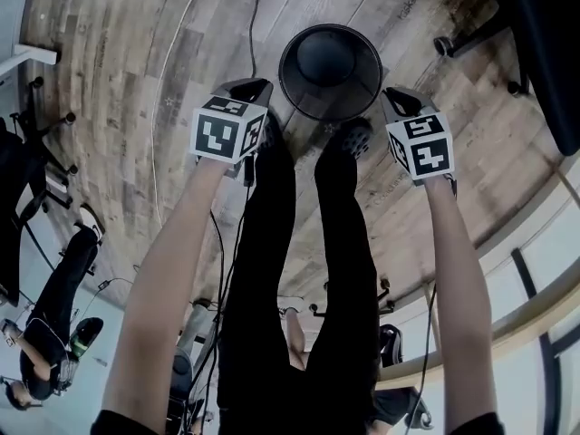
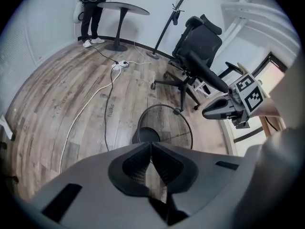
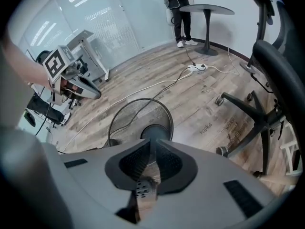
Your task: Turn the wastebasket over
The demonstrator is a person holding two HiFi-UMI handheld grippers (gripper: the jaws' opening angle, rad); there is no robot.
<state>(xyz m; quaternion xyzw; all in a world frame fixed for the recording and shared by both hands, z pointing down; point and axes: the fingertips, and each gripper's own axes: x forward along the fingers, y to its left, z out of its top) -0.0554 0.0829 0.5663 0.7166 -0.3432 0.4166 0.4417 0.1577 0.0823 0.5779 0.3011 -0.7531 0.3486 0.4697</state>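
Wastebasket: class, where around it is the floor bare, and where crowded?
Free: wood-plank floor between the black mesh wastebasket and the thin white cable, and beyond its far rim. Crowded: the person's dark shoes at its near side, the black office chair's wheeled base to its right.

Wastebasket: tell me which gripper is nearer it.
Right, narrowly. The right gripper hangs at the right rim of the wastebasket; the left gripper sits slightly off its left rim.
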